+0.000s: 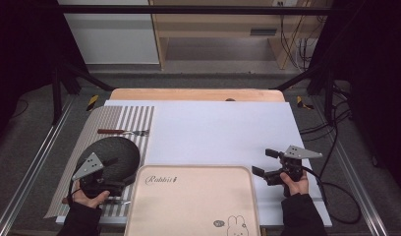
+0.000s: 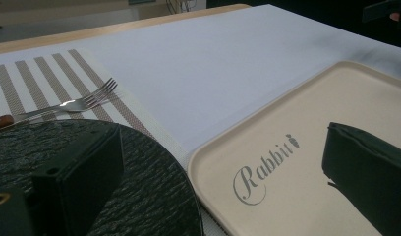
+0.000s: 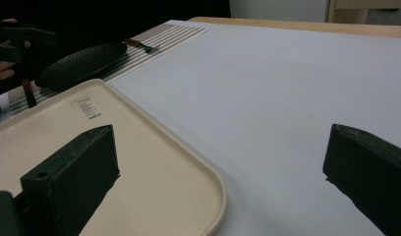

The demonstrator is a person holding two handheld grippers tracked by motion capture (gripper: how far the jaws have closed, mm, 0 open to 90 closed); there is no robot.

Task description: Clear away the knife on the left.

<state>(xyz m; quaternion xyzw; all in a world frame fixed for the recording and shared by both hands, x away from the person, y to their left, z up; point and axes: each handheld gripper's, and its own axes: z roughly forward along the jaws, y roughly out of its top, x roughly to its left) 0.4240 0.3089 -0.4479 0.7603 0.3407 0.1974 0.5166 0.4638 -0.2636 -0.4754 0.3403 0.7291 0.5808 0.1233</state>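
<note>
1. Here the left gripper point(image 1: 115, 186) hovers low at the near left of the desk point(image 1: 223, 132), its jaws spread wide apart with nothing between them.
2. In the left gripper view, one jaw hangs over the black plate point(image 2: 139, 196) and the other over the beige tray point(image 2: 287, 162), so the seam where plate and tray meet lies in the gap between the jaws.
3. The black plate point(image 1: 115, 152) rests on the striped placemat point(image 1: 115, 118), just ahead of the left gripper, with its near right edge close against the tray's left rim.
4. The beige tray point(image 1: 188, 206) sits at the near middle of the desk, between both hands, printed "Rabbit" near its far left corner.
5. A fork point(image 1: 122, 132) with a reddish handle lies flat on the placemat beyond the plate, tines pointing right, apart from the plate.
6. The right gripper point(image 1: 262, 164) is held at the near right, jaws likewise apart and holding nothing; in the right gripper view one jaw stands over the tray's right edge point(image 3: 208, 182), the other over bare white desk surface point(image 3: 287, 98).
</note>
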